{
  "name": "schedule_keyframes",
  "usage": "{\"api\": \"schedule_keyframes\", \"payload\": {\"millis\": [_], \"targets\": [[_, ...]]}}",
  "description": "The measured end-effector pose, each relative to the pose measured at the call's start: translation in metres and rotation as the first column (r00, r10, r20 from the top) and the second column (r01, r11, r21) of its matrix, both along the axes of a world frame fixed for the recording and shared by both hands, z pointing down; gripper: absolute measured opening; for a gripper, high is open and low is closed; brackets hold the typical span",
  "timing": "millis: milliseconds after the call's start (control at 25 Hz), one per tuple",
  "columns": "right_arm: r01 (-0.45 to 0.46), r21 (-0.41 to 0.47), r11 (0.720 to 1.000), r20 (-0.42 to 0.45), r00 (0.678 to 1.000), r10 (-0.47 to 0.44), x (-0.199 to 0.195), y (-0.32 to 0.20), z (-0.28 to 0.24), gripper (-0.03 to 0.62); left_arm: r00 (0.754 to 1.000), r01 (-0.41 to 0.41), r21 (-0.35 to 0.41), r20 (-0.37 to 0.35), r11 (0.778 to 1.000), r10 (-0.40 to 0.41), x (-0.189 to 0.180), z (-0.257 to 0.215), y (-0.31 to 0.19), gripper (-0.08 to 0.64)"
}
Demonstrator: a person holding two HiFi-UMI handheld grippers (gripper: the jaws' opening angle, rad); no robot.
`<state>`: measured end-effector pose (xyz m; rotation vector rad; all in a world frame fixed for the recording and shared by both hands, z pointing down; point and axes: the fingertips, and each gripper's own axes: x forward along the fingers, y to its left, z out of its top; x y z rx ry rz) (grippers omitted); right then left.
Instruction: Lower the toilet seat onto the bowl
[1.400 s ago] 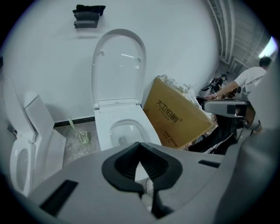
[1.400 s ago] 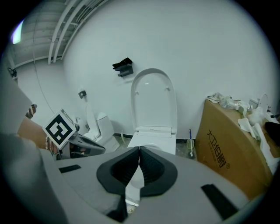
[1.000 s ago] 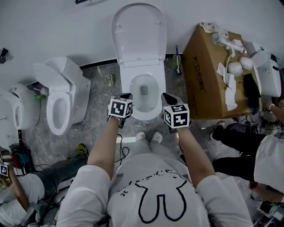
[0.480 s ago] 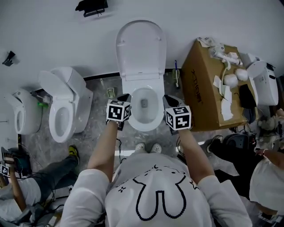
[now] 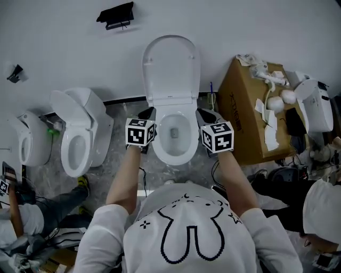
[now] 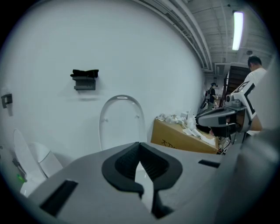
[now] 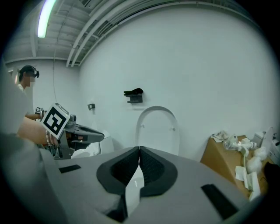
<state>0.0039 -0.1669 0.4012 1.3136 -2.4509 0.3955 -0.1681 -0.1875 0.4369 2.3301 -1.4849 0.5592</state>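
Note:
A white toilet stands against the wall with its seat and lid [image 5: 170, 69] raised upright above the open bowl [image 5: 173, 154]. My left gripper [image 5: 147, 113] hovers at the bowl's left side and is shut with nothing in it. My right gripper [image 5: 205, 114] hovers at the bowl's right side, also shut and empty. Neither touches the toilet. In the left gripper view the raised seat [image 6: 121, 120] stands ahead beyond the shut gripper [image 6: 139, 144]. The right gripper view shows the same seat [image 7: 157, 129] ahead of its shut gripper [image 7: 139, 148].
A cardboard box [image 5: 248, 128] with white parts on top stands right of the toilet, a brush [image 5: 213, 90] between them. Two more white toilets [image 5: 80, 133] [image 5: 26, 144] stand at the left. A black fixture [image 5: 116, 15] hangs on the wall. People crouch at both lower corners.
Both grippers have moved forward from the bowl's front rim to either side of the bowl, nearer the wall. The seat stays upright.

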Motion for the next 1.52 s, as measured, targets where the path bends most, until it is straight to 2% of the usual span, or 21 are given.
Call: {"api": "schedule_keyframes", "payload": {"millis": [200, 360, 520, 640, 920, 1080, 1320, 1520], "targets": [[-0.014, 0.071, 0.997, 0.036, 0.999, 0.011, -0.002, -0.006, -0.033, 0.028, 1.000, 0.024, 0.105, -0.011, 0.994, -0.023, -0.004, -0.036, -0.005, 0.009], [-0.008, 0.146, 0.989, 0.024, 1.000, 0.005, -0.003, -0.009, -0.060, 0.028, 1.000, 0.030, 0.187, -0.007, 0.982, -0.029, -0.006, -0.065, -0.007, 0.009], [-0.012, 0.235, 0.972, 0.020, 1.000, 0.008, -0.004, -0.010, -0.088, 0.028, 1.000, 0.025, 0.270, 0.005, 0.963, -0.027, -0.008, -0.095, -0.006, 0.009], [-0.034, 0.303, 0.952, 0.052, 0.998, 0.019, 0.001, -0.007, -0.111, 0.028, 0.999, 0.044, 0.320, -0.032, 0.946, -0.036, -0.009, -0.117, 0.000, 0.009], [-0.084, 0.392, 0.916, 0.093, 0.994, 0.051, 0.012, -0.002, -0.157, 0.028, 0.996, 0.086, 0.441, -0.068, 0.893, -0.062, -0.020, -0.169, 0.010, 0.009], [-0.104, 0.464, 0.879, 0.093, 0.993, 0.069, 0.017, 0.007, -0.182, 0.028, 0.996, 0.090, 0.512, -0.057, 0.855, -0.071, -0.025, -0.200, 0.018, 0.009], [-0.088, 0.576, 0.813, 0.043, 0.996, 0.077, 0.017, 0.023, -0.213, 0.028, 0.996, 0.082, 0.596, -0.031, 0.798, -0.079, -0.031, -0.236, 0.035, 0.009], [-0.065, 0.616, 0.785, 0.002, 0.997, 0.081, 0.016, 0.035, -0.225, 0.028, 0.996, 0.083, 0.643, -0.032, 0.761, -0.082, -0.034, -0.255, 0.046, 0.009]]}}
